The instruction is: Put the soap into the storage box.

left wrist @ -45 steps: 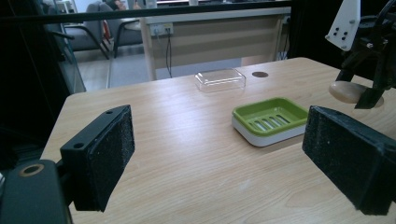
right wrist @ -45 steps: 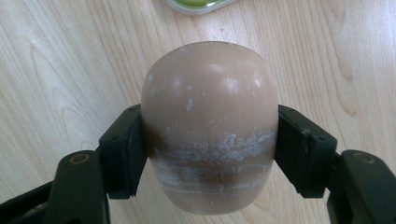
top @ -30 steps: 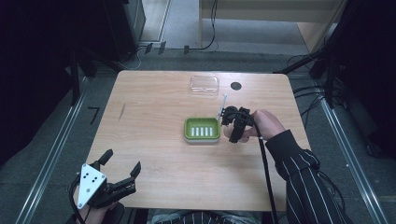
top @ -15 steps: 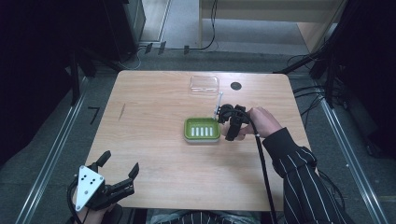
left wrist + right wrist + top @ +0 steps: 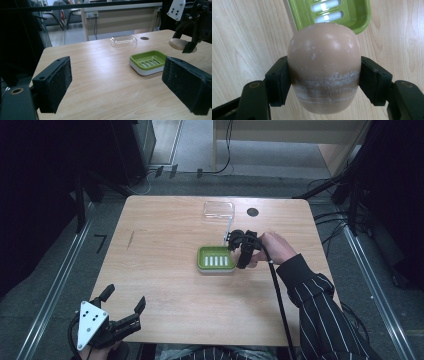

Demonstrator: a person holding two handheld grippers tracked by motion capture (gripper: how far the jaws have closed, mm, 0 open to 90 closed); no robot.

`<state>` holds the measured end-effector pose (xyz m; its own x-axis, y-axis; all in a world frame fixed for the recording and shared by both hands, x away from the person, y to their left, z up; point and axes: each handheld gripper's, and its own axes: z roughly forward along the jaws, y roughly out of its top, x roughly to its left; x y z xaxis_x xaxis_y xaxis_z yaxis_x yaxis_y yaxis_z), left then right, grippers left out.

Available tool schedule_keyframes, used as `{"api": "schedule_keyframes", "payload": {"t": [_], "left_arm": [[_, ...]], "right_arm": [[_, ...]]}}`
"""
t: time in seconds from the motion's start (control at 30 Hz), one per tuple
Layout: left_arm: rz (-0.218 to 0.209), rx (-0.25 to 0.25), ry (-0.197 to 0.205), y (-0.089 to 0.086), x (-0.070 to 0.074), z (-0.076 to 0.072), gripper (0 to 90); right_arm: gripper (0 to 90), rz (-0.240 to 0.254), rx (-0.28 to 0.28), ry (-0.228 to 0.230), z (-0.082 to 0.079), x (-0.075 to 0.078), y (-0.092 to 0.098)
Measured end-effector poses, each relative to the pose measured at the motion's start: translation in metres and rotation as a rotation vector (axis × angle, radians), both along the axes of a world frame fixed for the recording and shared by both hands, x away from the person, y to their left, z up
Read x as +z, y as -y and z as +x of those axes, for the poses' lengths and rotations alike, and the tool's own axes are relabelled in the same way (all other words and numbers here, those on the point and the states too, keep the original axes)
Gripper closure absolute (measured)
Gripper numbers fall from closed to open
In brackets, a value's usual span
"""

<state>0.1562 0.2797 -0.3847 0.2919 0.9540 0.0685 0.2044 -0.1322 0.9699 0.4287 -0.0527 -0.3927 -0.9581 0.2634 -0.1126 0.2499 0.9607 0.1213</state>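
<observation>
A tan oval bar of soap [image 5: 324, 67] sits clamped between the pads of my right gripper [image 5: 324, 82], which is shut on it. In the high view that gripper [image 5: 242, 247] hovers at the right end of the green soap dish [image 5: 216, 260], held by a hand in a striped sleeve. The dish [image 5: 359, 15] lies just beyond the soap, its slotted white insert bare. My left gripper [image 5: 125, 296] rests at the table's near left corner, open, with nothing between its pads [image 5: 57, 82]. From there I see the dish [image 5: 148, 61] and the soap [image 5: 178, 44] held above the table.
A clear plastic lid [image 5: 219, 210] lies at the far side of the wooden table [image 5: 165, 285], beside a round black hole [image 5: 252, 212]. A black cable trails from the right gripper toward the near edge. Dark floor and metal rails surround the table.
The right gripper with the soap has shifted slightly toward the far side, staying at the dish's right end. The left gripper has not moved.
</observation>
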Motion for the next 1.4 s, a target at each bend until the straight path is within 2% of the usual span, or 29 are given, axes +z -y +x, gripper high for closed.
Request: {"api": "schedule_keyframes", "payload": {"t": [0.37,0.53,0.77,1.33,1.37,1.4], "left_arm": [[0.001,0.021,-0.005,-0.003,0.0,-0.005,9.6],[0.004,0.027,-0.002,-0.004,0.0,-0.007,9.6],[0.001,0.031,-0.001,-0.005,0.0,-0.008,9.6],[0.007,0.034,-0.003,-0.006,0.0,-0.01,9.6],[0.007,0.035,-0.003,-0.006,0.0,-0.01,9.6],[0.007,0.035,-0.003,-0.006,0.0,-0.01,9.6]], "right_arm": [[32.8,0.0,0.022,0.008,0.004,0.002,-0.013],[32.7,0.016,0.038,0.019,0.008,0.003,-0.019],[32.8,0.023,0.034,0.019,0.01,0.003,-0.021],[32.8,0.038,0.038,0.031,0.015,-0.002,-0.035],[32.8,0.035,0.058,0.031,0.016,-0.002,-0.036],[32.8,0.033,0.051,0.031,0.016,-0.003,-0.037]]}}
